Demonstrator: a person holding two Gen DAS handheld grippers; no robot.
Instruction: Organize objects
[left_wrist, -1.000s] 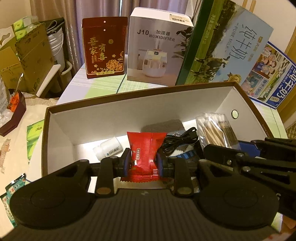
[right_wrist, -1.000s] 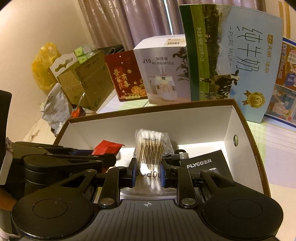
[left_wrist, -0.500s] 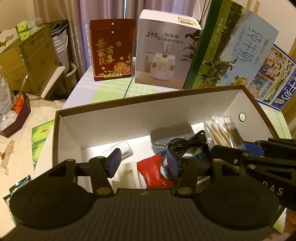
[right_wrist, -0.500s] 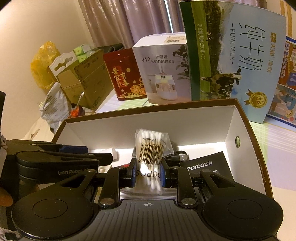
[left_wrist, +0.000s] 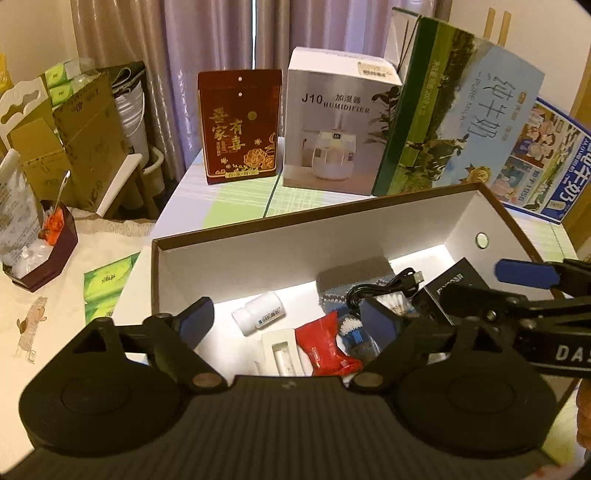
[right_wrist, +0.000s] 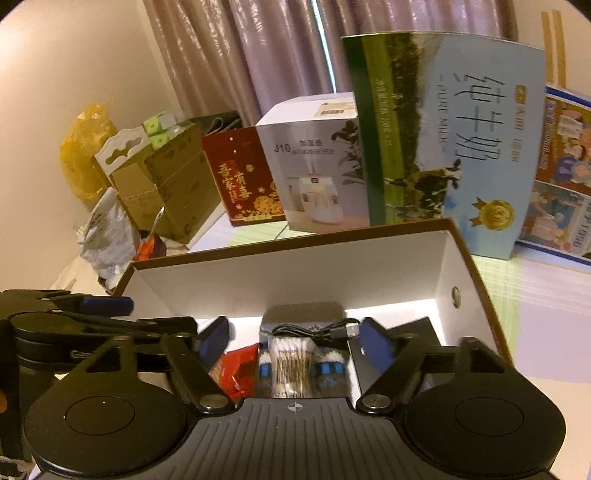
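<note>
Over the open white storage box (left_wrist: 280, 254), left gripper (left_wrist: 291, 325) and right gripper (right_wrist: 295, 341) both stand spread, grasping nothing. Red snack packet (left_wrist: 323, 347) and cotton swab pack (right_wrist: 291, 363) lie on the box floor, near a black USB cable (left_wrist: 384, 288).

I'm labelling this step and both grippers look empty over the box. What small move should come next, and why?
Probably lift both grippers up and back out of the box. The left gripper and right gripper are open, and the red packet and cotton swab pack lie loose inside, so nothing is left to release here.
</note>
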